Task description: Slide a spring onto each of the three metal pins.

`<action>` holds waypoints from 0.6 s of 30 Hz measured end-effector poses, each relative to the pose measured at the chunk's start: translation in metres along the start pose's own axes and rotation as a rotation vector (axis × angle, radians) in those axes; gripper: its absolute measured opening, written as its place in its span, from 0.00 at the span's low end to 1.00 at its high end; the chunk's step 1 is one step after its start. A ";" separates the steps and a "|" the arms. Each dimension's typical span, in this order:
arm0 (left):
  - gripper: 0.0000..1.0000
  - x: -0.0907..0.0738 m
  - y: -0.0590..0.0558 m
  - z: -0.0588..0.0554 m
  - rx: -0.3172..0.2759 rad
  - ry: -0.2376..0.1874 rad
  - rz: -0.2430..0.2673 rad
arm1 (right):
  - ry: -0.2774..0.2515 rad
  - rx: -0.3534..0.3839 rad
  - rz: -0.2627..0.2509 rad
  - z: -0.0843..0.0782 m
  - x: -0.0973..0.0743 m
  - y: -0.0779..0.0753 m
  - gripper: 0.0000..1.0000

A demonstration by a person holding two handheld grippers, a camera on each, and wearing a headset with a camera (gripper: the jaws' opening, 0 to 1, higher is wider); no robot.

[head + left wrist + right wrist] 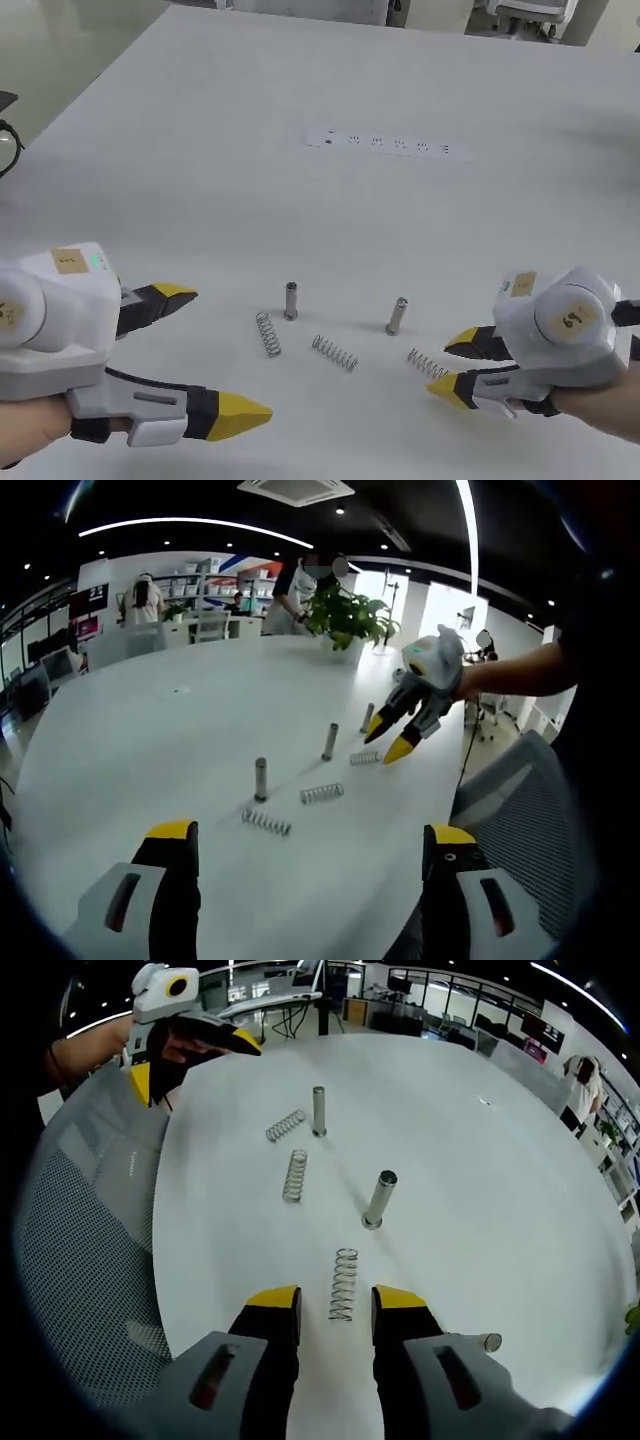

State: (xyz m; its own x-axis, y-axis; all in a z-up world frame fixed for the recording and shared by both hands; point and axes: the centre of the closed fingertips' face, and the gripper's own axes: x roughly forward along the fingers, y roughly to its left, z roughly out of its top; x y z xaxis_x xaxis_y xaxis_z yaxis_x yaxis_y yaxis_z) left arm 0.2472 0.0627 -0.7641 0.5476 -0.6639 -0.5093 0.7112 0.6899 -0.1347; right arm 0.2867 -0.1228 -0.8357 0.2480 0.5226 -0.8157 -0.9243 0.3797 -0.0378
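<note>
**Tabletop (200,150):** white. It carries three pins and three springs. No spring is on a pin.

**Pins:**
- The left pin (291,300) and the middle pin (397,315) stand upright, well apart.
- The third pin (367,718) stands upright in the left gripper view, close to the right gripper's tips.

**Springs:** all three lie flat in a loose row on the person's side of the pins.
- The left spring (267,333) lies just beside the foot of the left pin.
- The middle spring (334,352) lies between the left and middle pins, nearer the person.
- The right spring (427,363) lies just off the right gripper's tips.

**Left gripper (210,352):** the jaws are released and spread wide, with nothing between them. It sits at the person's left, well apart from the parts.

**Right gripper (452,366):** the jaws are parted a moderate way and clamp nothing. In the right gripper view the near end of the right spring lies between the two tips, with a gap on either side.

**Other:** a power strip (388,143) lies farther back on the tabletop.
</note>
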 end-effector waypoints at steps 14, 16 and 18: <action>0.88 0.000 -0.001 -0.003 -0.005 0.009 -0.006 | 0.061 0.007 0.027 -0.006 0.008 0.000 0.20; 0.88 0.000 -0.002 -0.003 -0.006 0.008 -0.007 | 0.066 0.009 0.029 -0.008 0.009 0.000 0.20; 0.88 0.000 -0.002 -0.004 -0.006 0.011 -0.007 | 0.070 0.010 0.031 -0.009 0.009 0.000 0.19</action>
State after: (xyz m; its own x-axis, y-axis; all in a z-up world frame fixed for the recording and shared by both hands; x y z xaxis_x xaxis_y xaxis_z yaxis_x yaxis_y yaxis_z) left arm 0.2441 0.0627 -0.7668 0.5379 -0.6653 -0.5176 0.7124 0.6871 -0.1428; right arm 0.2860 -0.1249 -0.8482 0.1979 0.4796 -0.8549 -0.9284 0.3715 -0.0065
